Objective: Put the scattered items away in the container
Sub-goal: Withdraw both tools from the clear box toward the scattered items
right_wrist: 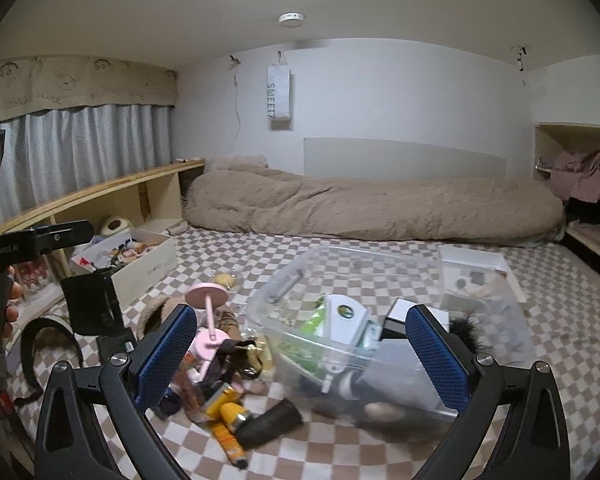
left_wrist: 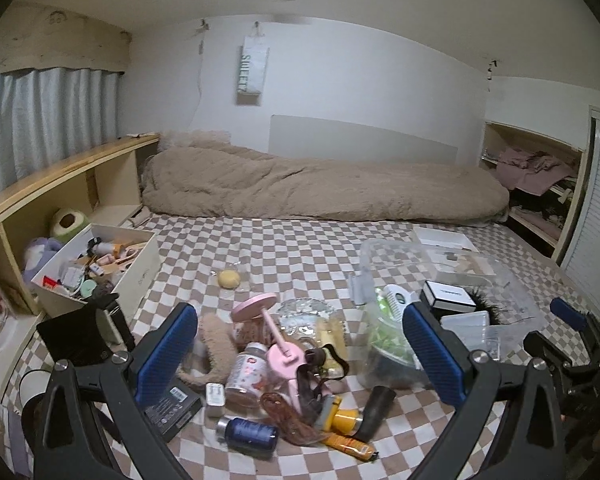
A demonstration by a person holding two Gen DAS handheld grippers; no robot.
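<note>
A clear plastic container (left_wrist: 396, 264) lies on the checkered bed, holding a green packet, a white item and a black-and-white box (left_wrist: 448, 298). Left of it is a pile of loose items: a pink stand mirror (left_wrist: 260, 304), a gummy jar (left_wrist: 248, 372), a blue bottle (left_wrist: 248, 434), yellow tubes (left_wrist: 346, 416) and a black tube (left_wrist: 374, 406). My left gripper (left_wrist: 300, 346) hangs open above the pile, holding nothing. My right gripper (right_wrist: 300, 356) is open too, with the container's near corner (right_wrist: 284, 320) between its fingers and no contact visible.
A white box (left_wrist: 140, 268) full of small things stands at the bed's left edge by a wooden shelf (left_wrist: 60, 172). A yellow ball in a wrapper (left_wrist: 229, 279) lies apart. A rolled beige duvet (left_wrist: 320, 184) runs along the far side. A black stand (right_wrist: 96, 308) sits on the left.
</note>
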